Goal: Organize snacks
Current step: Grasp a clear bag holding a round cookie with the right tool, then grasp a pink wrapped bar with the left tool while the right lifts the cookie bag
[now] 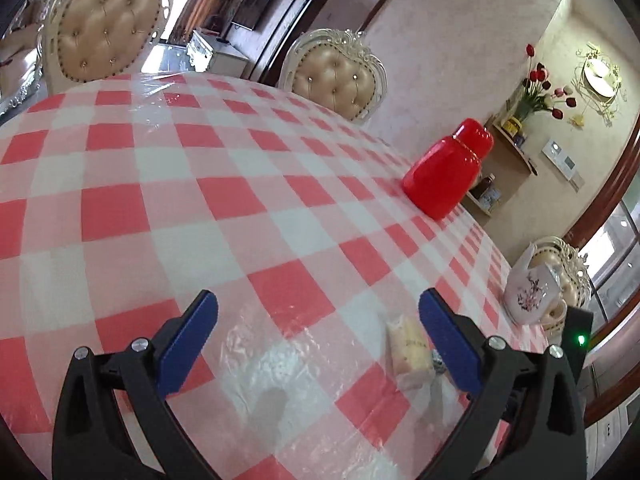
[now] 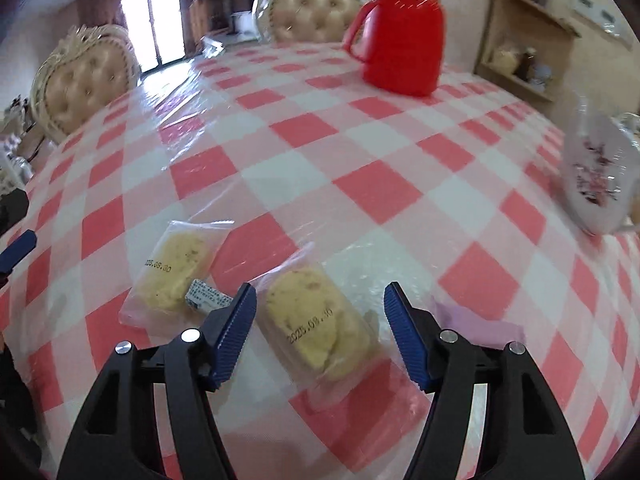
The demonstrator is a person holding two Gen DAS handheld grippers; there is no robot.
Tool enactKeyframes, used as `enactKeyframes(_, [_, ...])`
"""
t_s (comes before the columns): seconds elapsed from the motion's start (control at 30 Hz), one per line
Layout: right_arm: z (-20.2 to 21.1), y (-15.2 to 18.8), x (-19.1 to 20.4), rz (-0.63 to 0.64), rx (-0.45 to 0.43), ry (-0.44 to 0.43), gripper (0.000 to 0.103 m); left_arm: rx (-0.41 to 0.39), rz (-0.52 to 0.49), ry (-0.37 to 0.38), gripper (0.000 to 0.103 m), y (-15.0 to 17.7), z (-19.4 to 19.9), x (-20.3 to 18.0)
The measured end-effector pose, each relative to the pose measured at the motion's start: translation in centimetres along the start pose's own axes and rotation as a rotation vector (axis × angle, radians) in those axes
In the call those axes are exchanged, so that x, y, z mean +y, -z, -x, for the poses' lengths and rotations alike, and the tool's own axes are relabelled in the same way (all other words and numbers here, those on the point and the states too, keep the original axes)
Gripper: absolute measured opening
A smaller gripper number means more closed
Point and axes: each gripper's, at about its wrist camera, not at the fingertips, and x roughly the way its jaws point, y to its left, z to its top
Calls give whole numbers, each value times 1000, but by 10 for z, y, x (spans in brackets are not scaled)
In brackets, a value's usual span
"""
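The right wrist view shows two snack packets on the counter, which is covered by a glossy red-and-white checked cloth under clear plastic film. The near packet is a flat yellow cake in a transparent wrapper with a printed date. It lies between the blue ribbed fingers of the right gripper, which stand apart at a medium width and do not touch it. The second packet, of the same kind, lies just left of the near packet, with a small white label at its lower end. At the left edge of this view a blue tip of the other gripper is visible.

The left wrist view shows only one packet, partly hidden behind the right finger of the left gripper. The fingers of this gripper are wide apart over bare cloth and hold nothing.

Both views show a smooth red plastic jug with a handle and a round cap, standing well behind the near packet. A white ceramic pot with a dark flower pattern stands to the right of the near packet. Padded beige chairs with carved pale frames stand behind the counter.
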Motion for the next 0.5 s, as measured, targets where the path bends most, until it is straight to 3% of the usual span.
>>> enactKeyframes(0.13, [-2,13,-2,-12,-4,-46,62,1,-40,4,101,3,1,-7])
enactKeyframes(0.17, [2,17,-3,-26,-16,-31,44,4,-49,6,101,4,1,-8])
enactKeyframes(0.2, [8,23,-4,-47,-25,-21,36,9,-59,8,101,4,0,-9])
enactKeyframes(0.37, [63,96,-17,-285,-62,-7,35,71,-149,49,101,13,-7,-25])
enactKeyframes(0.43, [87,127,-24,-355,-73,78,35,88,-231,79,101,21,-8,-41])
enactKeyframes(0.5, [108,150,-32,-435,-106,110,35,95,-330,121,101,35,-7,-63])
